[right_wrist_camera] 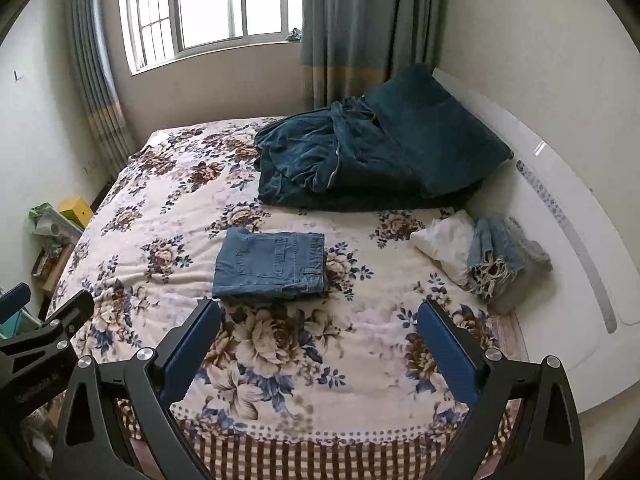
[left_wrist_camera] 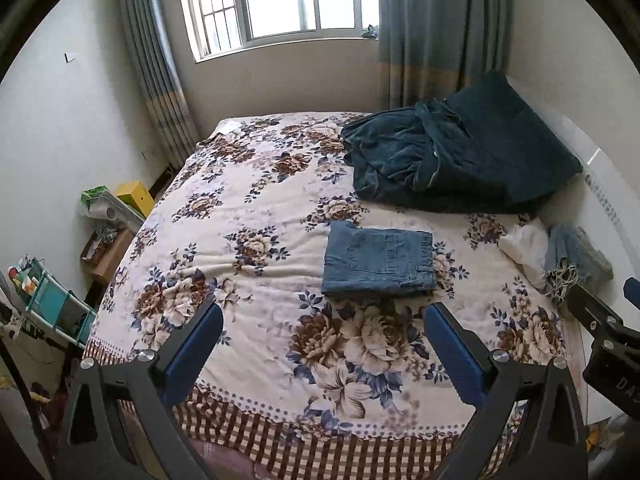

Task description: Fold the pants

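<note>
Off to the left of our left gripper point(left_wrist_camera: 324, 332) the floral bedspread point(left_wrist_camera: 248, 208) drops over the bed's edge toward a teal shelf rack point(left_wrist_camera: 52, 304) and a yellow box point(left_wrist_camera: 136, 196) by the wall. We hold that claw spread wide with nothing between its blue pads, above open bedspread near the foot of the bed. Just ahead of it and slightly right lie the folded jeans point(left_wrist_camera: 380, 260), a flat rectangle with a back pocket facing up. Our right gripper point(right_wrist_camera: 320, 324) is likewise spread apart and empty; the jeans point(right_wrist_camera: 270, 266) sit just ahead of its left finger. Farther ahead a dark teal blanket point(right_wrist_camera: 360, 160) is heaped across the bed. Ahead to the right of the right claw, a white cloth point(right_wrist_camera: 444, 244) and fringed denim pieces point(right_wrist_camera: 496, 256) lie against the white headboard point(right_wrist_camera: 560, 240).
</note>
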`<state>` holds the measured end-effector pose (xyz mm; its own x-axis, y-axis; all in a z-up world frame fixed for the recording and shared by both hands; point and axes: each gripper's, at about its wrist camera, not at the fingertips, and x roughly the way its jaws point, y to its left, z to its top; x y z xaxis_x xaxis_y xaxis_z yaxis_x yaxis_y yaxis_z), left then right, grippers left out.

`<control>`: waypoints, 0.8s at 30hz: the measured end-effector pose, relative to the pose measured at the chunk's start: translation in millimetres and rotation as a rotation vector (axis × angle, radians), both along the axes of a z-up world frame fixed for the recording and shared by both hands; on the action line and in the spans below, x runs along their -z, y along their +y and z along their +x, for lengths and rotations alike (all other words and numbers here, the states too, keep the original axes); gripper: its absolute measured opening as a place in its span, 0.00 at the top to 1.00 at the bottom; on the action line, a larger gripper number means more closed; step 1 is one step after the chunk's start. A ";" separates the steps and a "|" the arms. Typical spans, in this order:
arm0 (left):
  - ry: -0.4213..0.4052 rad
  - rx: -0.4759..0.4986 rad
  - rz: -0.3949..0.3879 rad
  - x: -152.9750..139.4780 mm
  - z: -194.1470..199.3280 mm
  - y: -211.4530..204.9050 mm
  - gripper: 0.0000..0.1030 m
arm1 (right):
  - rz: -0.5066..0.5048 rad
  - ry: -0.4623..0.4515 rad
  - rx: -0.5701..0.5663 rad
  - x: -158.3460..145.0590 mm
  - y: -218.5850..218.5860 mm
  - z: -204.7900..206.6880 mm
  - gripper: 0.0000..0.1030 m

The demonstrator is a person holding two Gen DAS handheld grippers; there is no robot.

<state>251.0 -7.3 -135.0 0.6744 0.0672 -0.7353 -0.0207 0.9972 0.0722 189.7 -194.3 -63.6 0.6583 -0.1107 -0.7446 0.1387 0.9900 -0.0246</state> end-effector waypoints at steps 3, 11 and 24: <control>0.001 -0.001 -0.002 0.0 1.0 -0.3 0.00 | 0.003 -0.001 -0.002 0.6 0.3 1.3 0.02; 0.000 -0.001 -0.006 0.2 3.2 -1.1 0.00 | 0.004 0.002 -0.004 1.2 0.8 3.1 0.02; -0.016 -0.009 0.004 -3.6 -0.5 -1.5 0.00 | 0.005 0.001 -0.004 1.0 1.4 2.9 0.02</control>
<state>250.5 -8.8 -131.4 0.6856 0.0757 -0.7240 -0.0305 0.9967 0.0754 192.6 -192.9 -64.6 0.6583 -0.1041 -0.7455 0.1343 0.9907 -0.0198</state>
